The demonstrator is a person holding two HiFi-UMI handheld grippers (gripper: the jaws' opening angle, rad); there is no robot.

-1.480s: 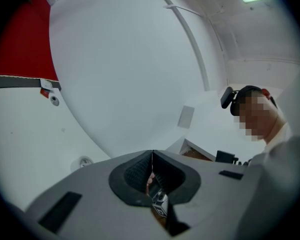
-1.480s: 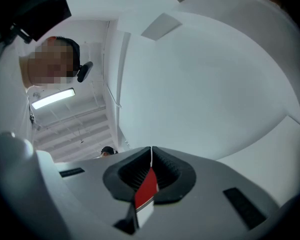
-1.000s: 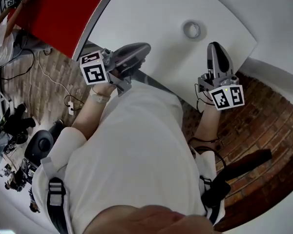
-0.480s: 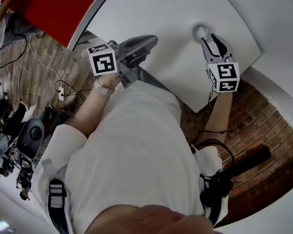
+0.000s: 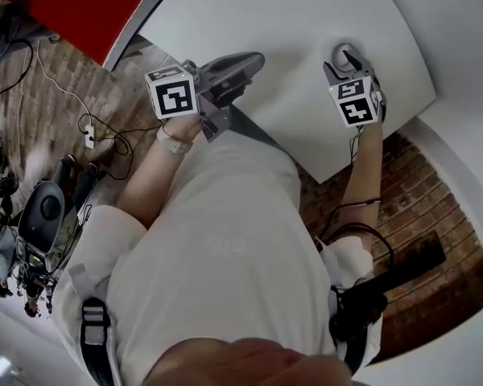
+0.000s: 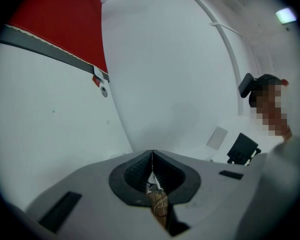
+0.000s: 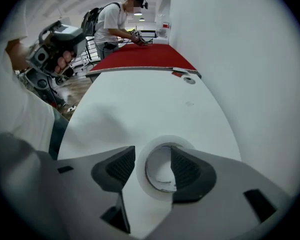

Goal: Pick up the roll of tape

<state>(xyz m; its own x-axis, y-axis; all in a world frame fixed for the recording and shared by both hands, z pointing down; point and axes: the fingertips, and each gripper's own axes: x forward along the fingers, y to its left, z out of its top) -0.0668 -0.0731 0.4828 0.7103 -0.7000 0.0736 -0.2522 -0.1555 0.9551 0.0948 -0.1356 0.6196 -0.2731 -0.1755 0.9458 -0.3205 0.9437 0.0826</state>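
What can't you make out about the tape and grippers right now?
Head view: the right gripper and its cube cover most of the roll of tape.
Right gripper view: one jaw covers the roll's right side; contact is unclear.
Left gripper view: the tape is out of frame; the left gripper is shut.

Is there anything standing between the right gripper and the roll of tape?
Nothing visible does. The right gripper is open and right at the roll of tape on the white table, with part of the roll's wall between its jaws.
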